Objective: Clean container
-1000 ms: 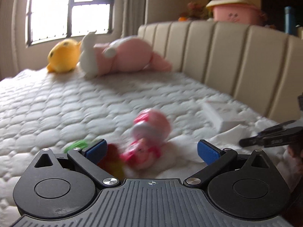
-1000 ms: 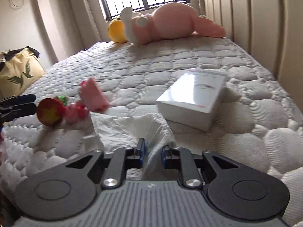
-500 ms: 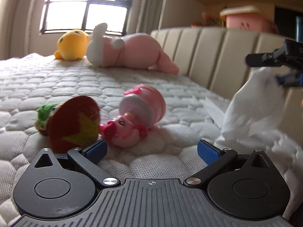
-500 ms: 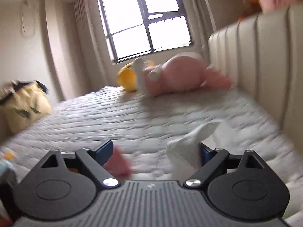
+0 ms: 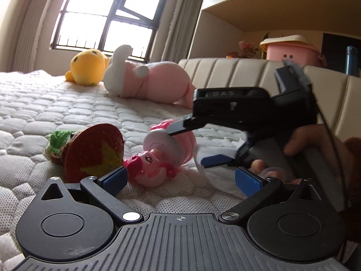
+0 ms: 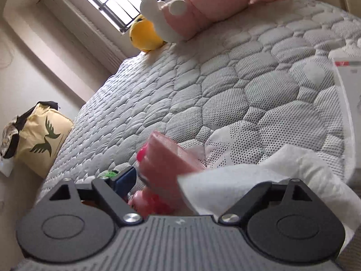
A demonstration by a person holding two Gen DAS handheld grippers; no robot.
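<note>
Jaws spread wide on our left gripper (image 5: 181, 177), short of the pink plastic pig-shaped container (image 5: 168, 155); our right gripper (image 6: 191, 180) straddles it, open, white tissue (image 6: 259, 187) draped over.

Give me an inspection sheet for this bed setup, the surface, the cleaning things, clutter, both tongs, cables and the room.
Surface: quilted white mattress, bare.
Job's things: pink pig container lying on its side; white tissue draped beside it.
Clutter: strawberry toy touching the container; white box; yellow plush; pink plush.
Tongs: left tongs open, empty, near the container; right tongs open, straddling the container, tissue over one finger.
Cables: nothing seen.
Surroundings: window, padded headboard, yellow bag beside the bed.
</note>
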